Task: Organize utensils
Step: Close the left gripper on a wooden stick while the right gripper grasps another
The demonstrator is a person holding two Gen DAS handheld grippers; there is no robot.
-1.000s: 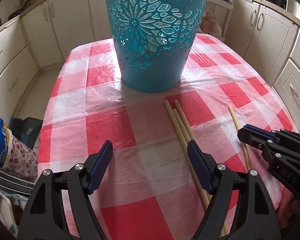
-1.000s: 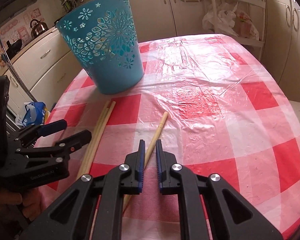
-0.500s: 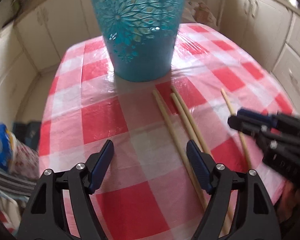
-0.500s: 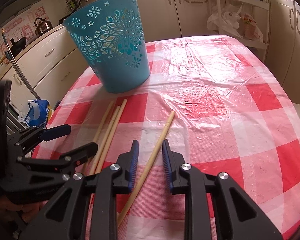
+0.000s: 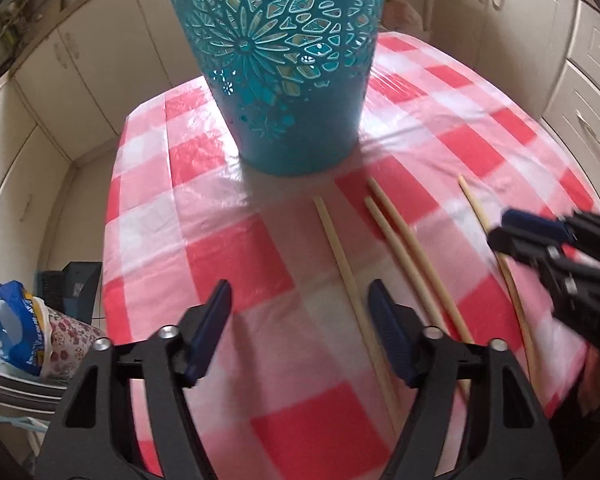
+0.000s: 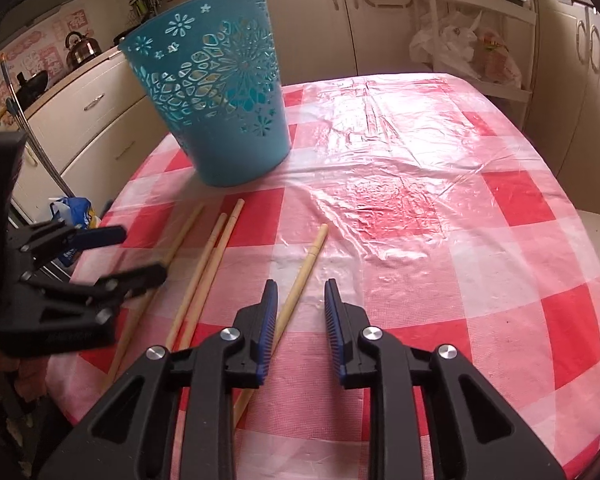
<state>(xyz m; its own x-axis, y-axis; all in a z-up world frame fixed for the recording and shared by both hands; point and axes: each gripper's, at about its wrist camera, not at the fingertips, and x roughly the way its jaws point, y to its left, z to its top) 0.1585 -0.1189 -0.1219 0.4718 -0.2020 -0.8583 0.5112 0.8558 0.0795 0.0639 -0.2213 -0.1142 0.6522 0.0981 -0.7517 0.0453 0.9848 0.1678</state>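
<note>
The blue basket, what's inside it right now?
The blue basket stands upright; only pale background shows through its cutouts. Its interior is hidden. All four chopsticks lie on the tablecloth.

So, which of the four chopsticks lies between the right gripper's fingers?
The lone chopstick farthest right, apart from the other three chopsticks; the right gripper straddles it.

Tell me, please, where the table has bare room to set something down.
Free: the checked tablecloth right of the teal basket, out to the far and right edges. Crowded: the near-left, where four chopsticks lie under the left tongs and right tongs.
</note>
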